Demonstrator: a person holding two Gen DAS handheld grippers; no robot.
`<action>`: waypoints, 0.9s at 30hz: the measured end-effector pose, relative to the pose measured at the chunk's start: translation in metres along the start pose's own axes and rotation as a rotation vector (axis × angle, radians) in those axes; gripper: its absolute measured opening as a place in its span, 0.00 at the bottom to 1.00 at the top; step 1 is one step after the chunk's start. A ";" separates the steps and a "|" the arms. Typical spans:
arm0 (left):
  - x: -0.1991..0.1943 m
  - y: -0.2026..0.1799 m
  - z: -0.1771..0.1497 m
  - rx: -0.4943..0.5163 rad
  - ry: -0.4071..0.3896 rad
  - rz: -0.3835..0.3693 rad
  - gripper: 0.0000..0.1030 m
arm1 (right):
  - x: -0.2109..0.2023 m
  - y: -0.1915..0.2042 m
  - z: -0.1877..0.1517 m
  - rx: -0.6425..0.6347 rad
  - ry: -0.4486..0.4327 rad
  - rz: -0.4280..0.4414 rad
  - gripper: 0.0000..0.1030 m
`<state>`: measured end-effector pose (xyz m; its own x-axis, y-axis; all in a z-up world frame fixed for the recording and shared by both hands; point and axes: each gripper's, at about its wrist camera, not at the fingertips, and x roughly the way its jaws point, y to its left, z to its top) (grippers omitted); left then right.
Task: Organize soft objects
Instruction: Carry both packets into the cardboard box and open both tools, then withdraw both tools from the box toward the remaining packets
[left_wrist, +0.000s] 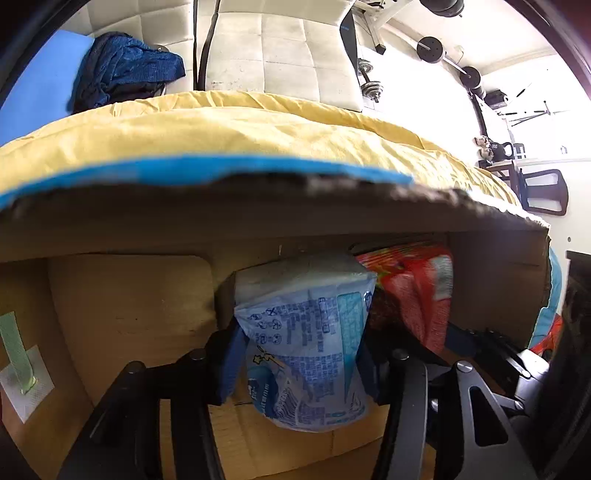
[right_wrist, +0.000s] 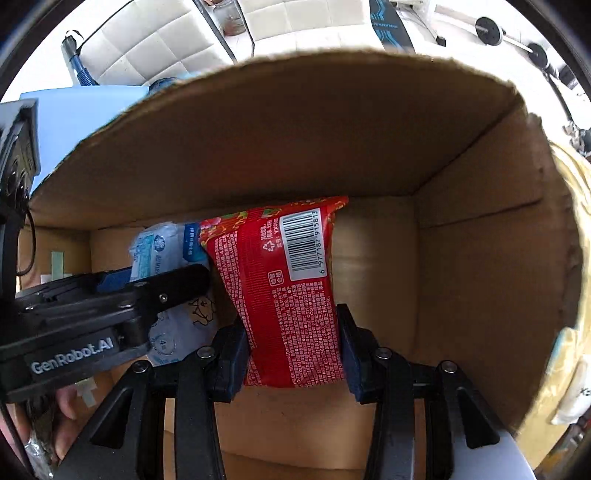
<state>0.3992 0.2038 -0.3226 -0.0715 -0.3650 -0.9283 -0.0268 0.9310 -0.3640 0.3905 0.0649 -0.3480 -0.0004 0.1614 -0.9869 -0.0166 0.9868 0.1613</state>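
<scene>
**Both packs inside carton, release pending**

Left gripper (left_wrist: 301, 354) is clamped on the blue tissue pack (left_wrist: 314, 354), frame centre. Right gripper (right_wrist: 291, 350) pinches the red pack (right_wrist: 288, 295) likewise. Both hang within the cardboard box (right_wrist: 480, 258). Judged next: lower, then part fingers.

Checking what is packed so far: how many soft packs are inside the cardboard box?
2. A blue pack is gripped by the left hand-held gripper; beside it, a red pack is gripped by the right hand-held gripper. Others may be hidden.
</scene>
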 end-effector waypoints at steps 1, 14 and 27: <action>-0.001 -0.001 -0.001 0.000 0.001 0.004 0.52 | 0.001 -0.002 -0.001 0.011 0.004 0.000 0.45; -0.057 -0.015 -0.039 0.009 -0.134 0.193 0.72 | -0.026 0.009 -0.036 -0.023 0.014 -0.034 0.69; -0.123 -0.027 -0.129 -0.001 -0.356 0.292 1.00 | -0.114 0.030 -0.097 -0.101 -0.133 -0.118 1.00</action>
<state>0.2798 0.2240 -0.1891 0.2711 -0.0648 -0.9604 -0.0575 0.9949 -0.0834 0.2929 0.0748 -0.2307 0.1398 0.0518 -0.9888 -0.1085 0.9934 0.0367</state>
